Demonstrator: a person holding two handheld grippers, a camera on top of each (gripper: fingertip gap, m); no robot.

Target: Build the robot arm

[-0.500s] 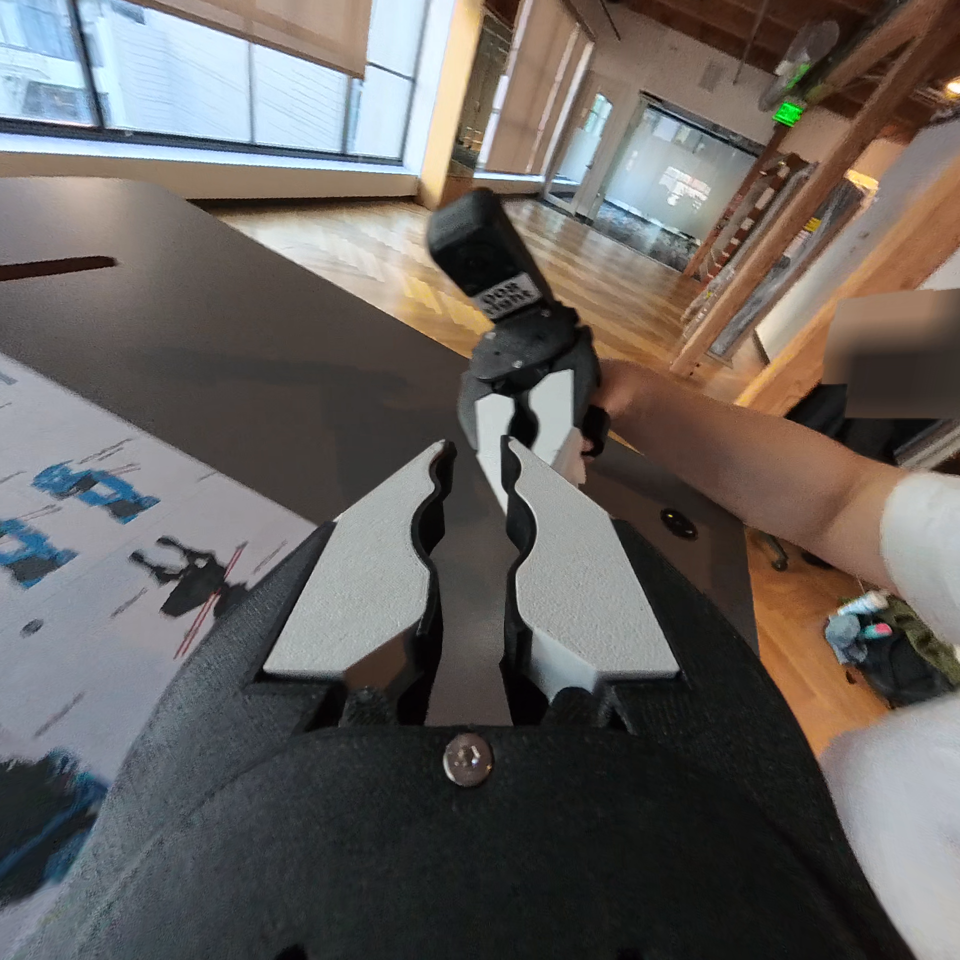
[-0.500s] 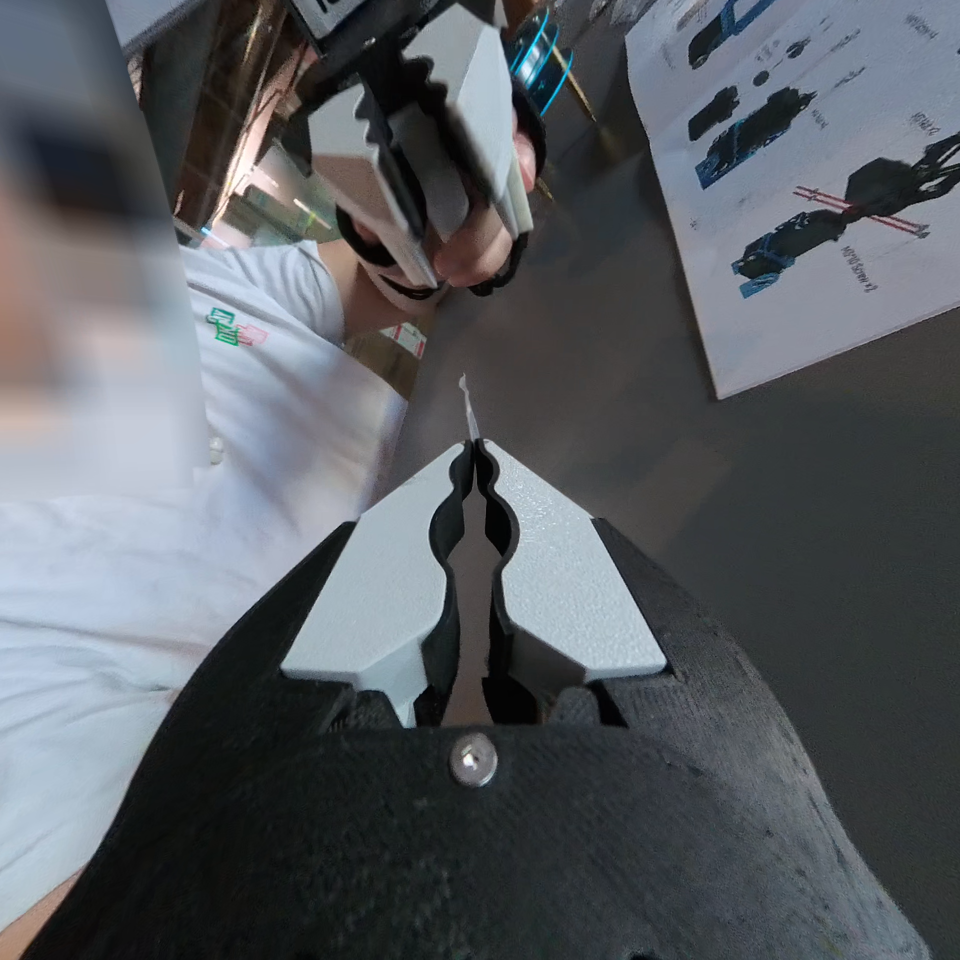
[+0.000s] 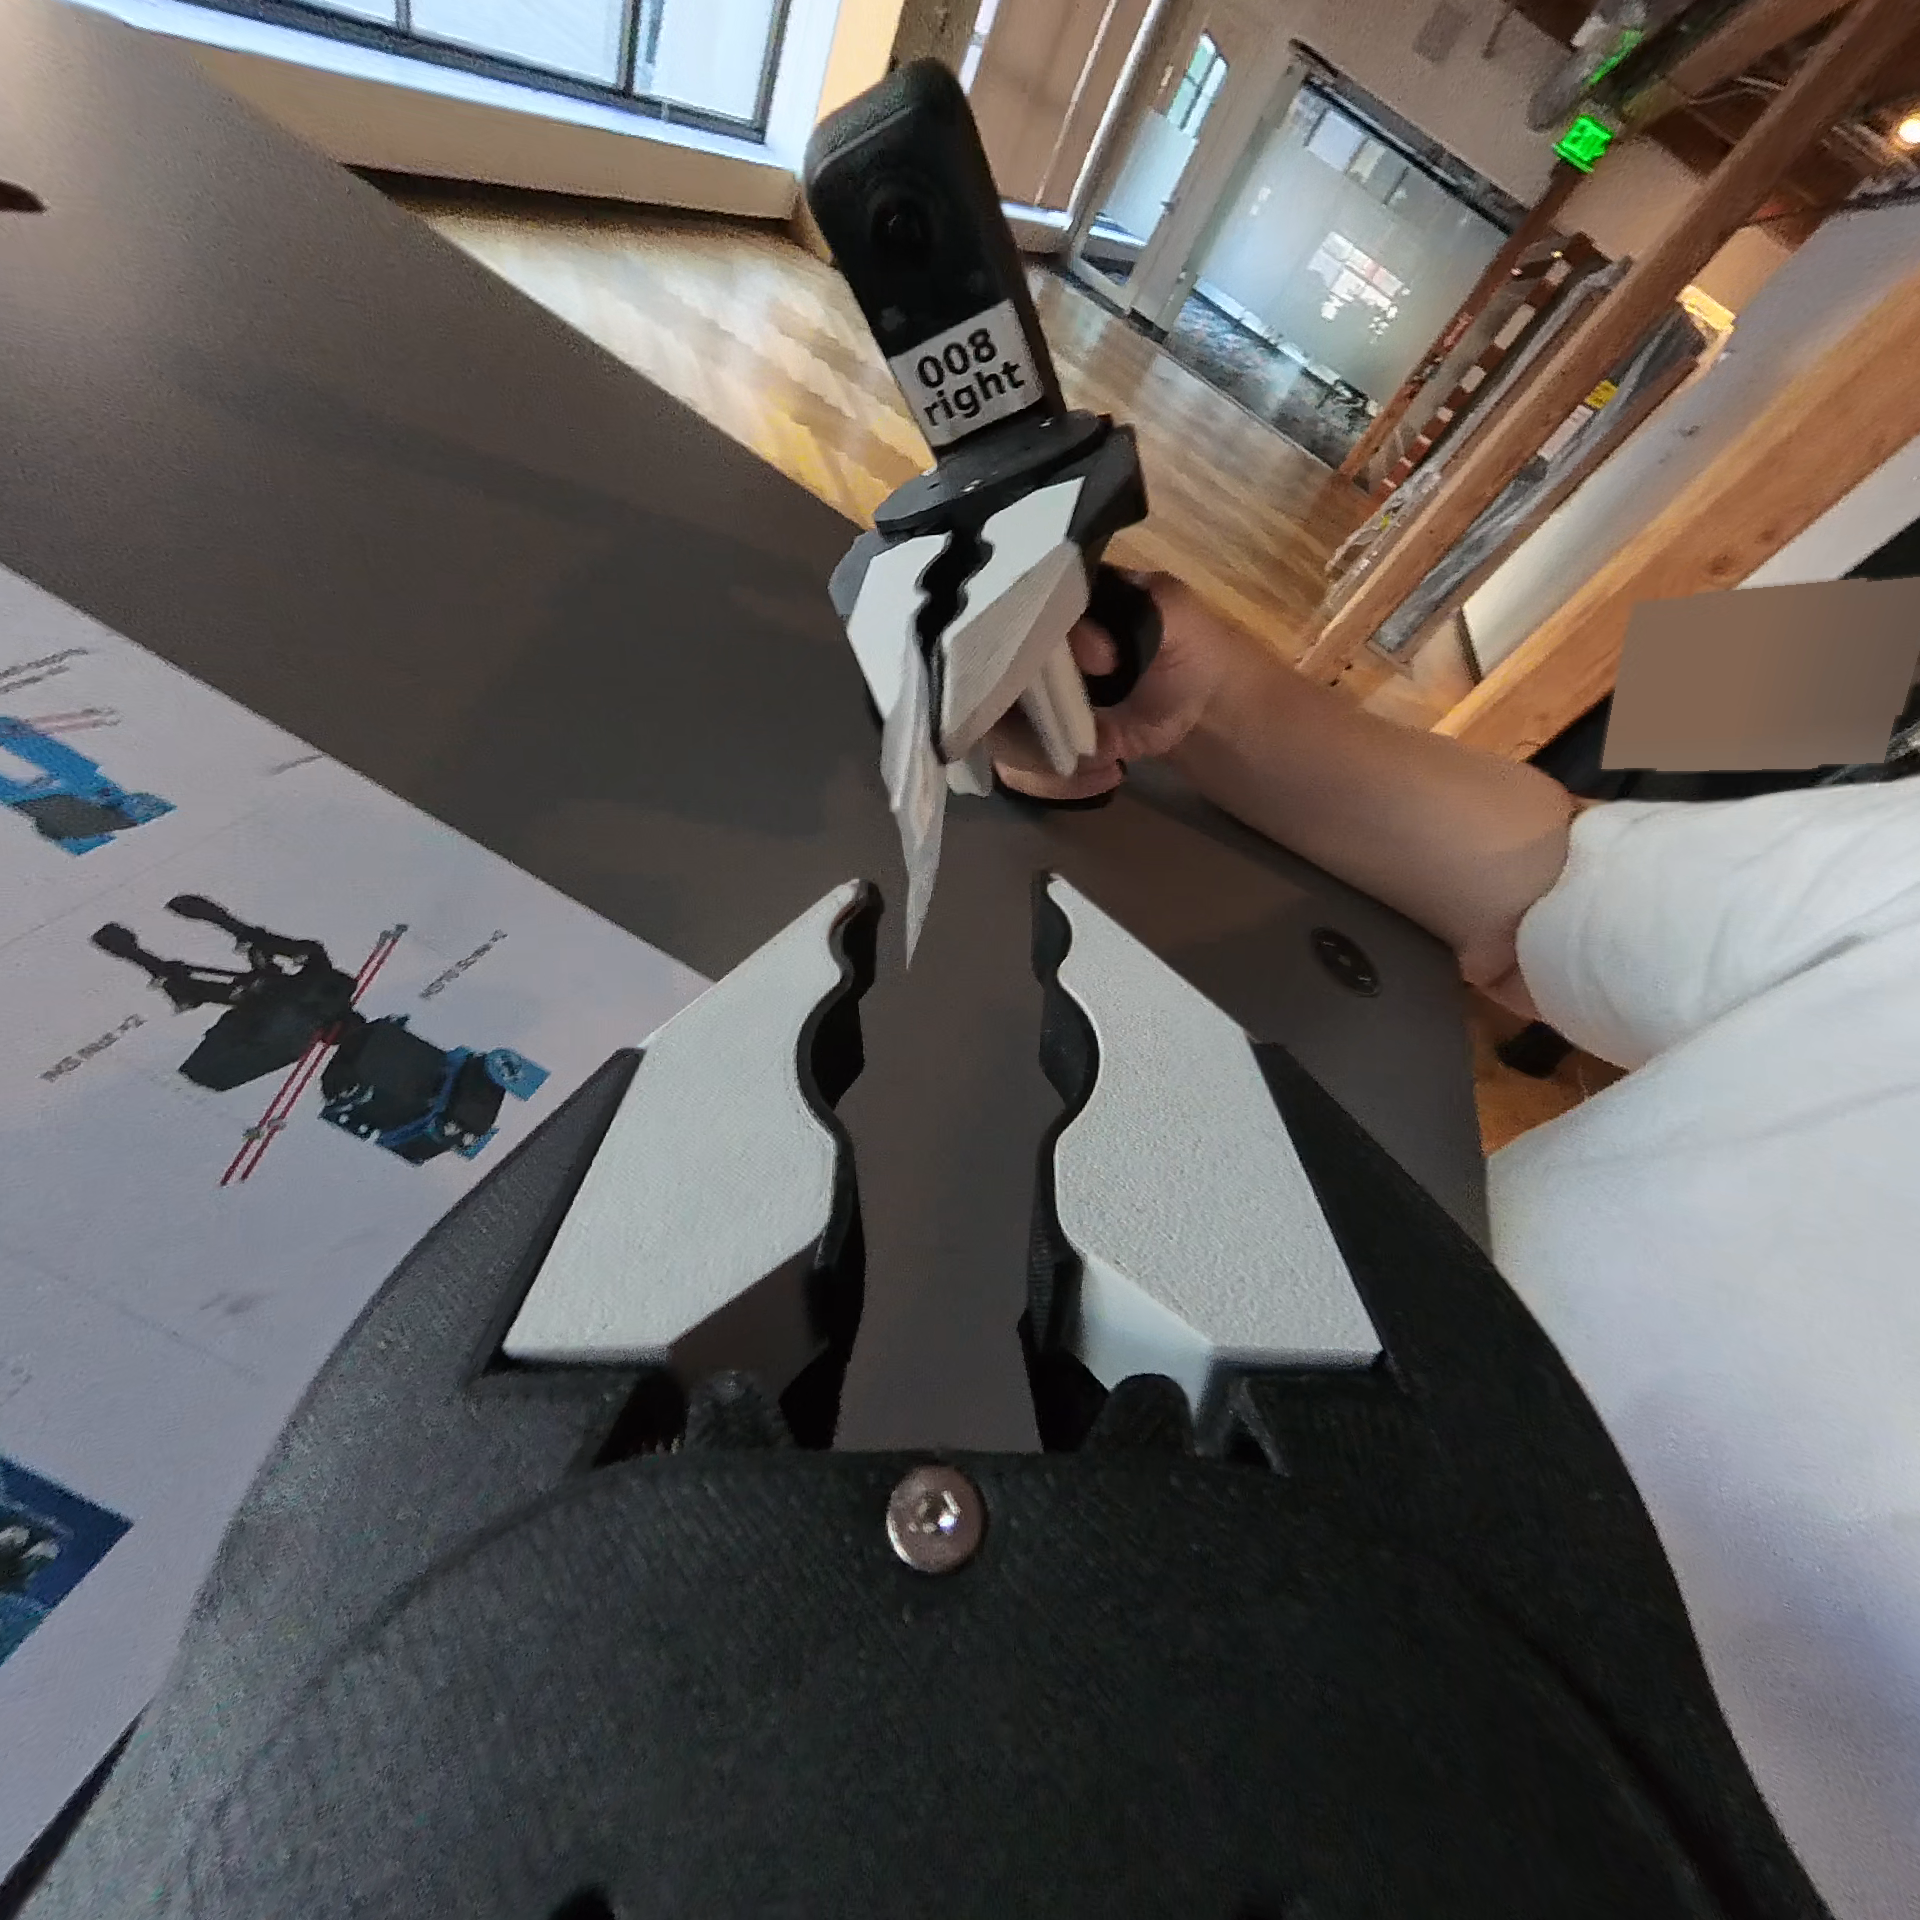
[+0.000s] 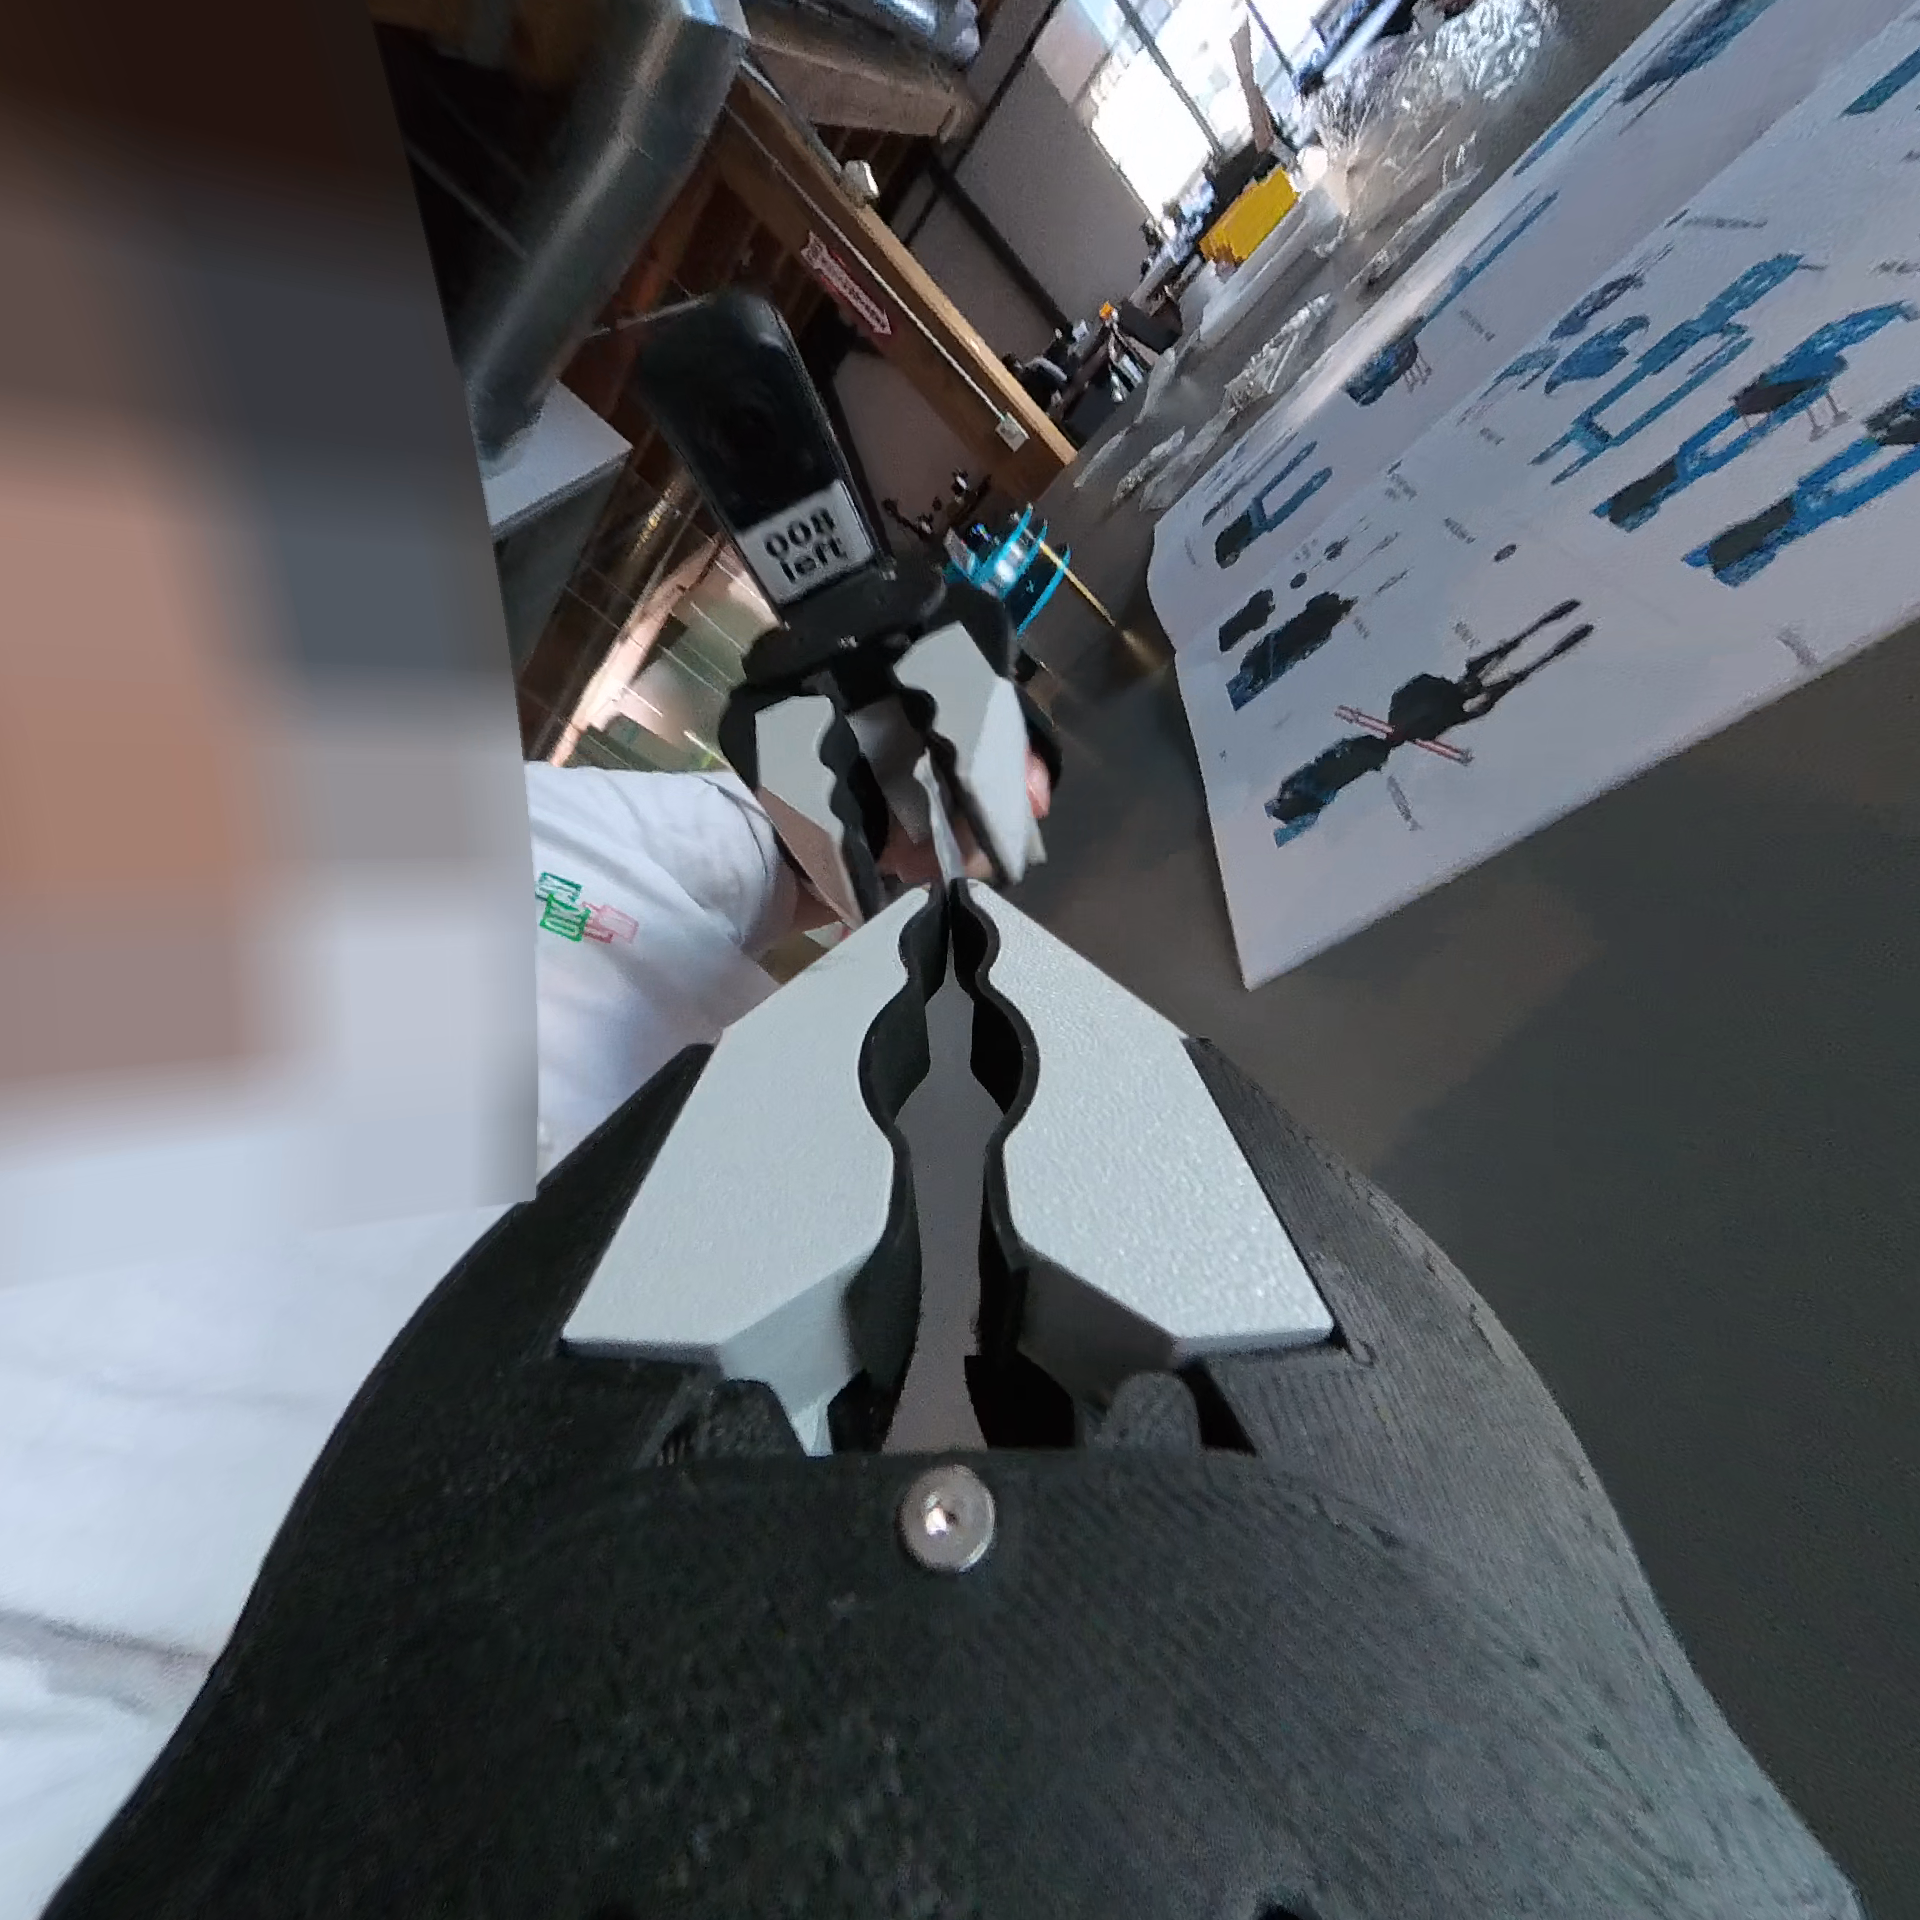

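Above a dark table (image 3: pixel 436 499) — left gripper (image 3: pixel 951 894) jaws parted (empty), right gripper (image 4: pixel 951 894) pinching a white strip (image 3: pixel 920 831).

We are seeing the printed sheet (image 3: pixel 260 1195) running off the left edge of the left wrist view, its small drawings smeared. The white strip (image 3: pixel 920 831) pinched by the right gripper (image 3: pixel 951 774) is blurring, so we are not making out what it is. In the right wrist view it is showing only as a sliver (image 4: pixel 948 847), and clutter (image 4: pixel 1268 364) toward the table's far end is staying too small to tell.
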